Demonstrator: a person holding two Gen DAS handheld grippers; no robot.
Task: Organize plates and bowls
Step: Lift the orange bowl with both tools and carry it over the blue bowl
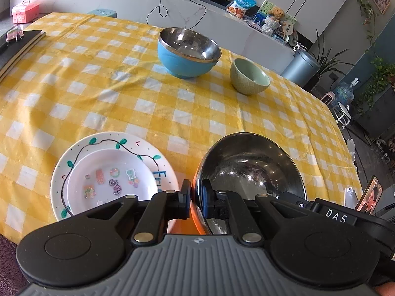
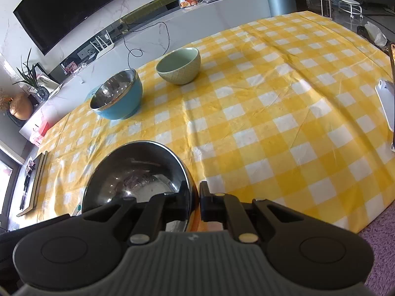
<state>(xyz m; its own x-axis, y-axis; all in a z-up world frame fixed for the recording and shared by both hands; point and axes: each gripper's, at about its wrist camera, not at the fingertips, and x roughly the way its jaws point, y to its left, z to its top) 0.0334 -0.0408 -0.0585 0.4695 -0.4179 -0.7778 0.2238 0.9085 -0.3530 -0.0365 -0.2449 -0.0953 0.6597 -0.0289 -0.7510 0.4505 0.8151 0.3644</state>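
Orange steel bowl (image 1: pixel 249 170), rim clamped between both jaws

Left gripper (image 1: pixel 196 198), right gripper (image 2: pixel 195 201), black linkage arms, brass rivets, ribbed grey housing

Open tabletop ahead, dishes crowding close in

Stacked plates (image 1: pixel 113 172) sit just left of the left tool (image 1: pixel 196 198); blue bowl (image 1: pixel 188 53) and green bowl (image 1: pixel 249 76) stand far ahead, bare tabletop (image 1: pixel 148 103) between.
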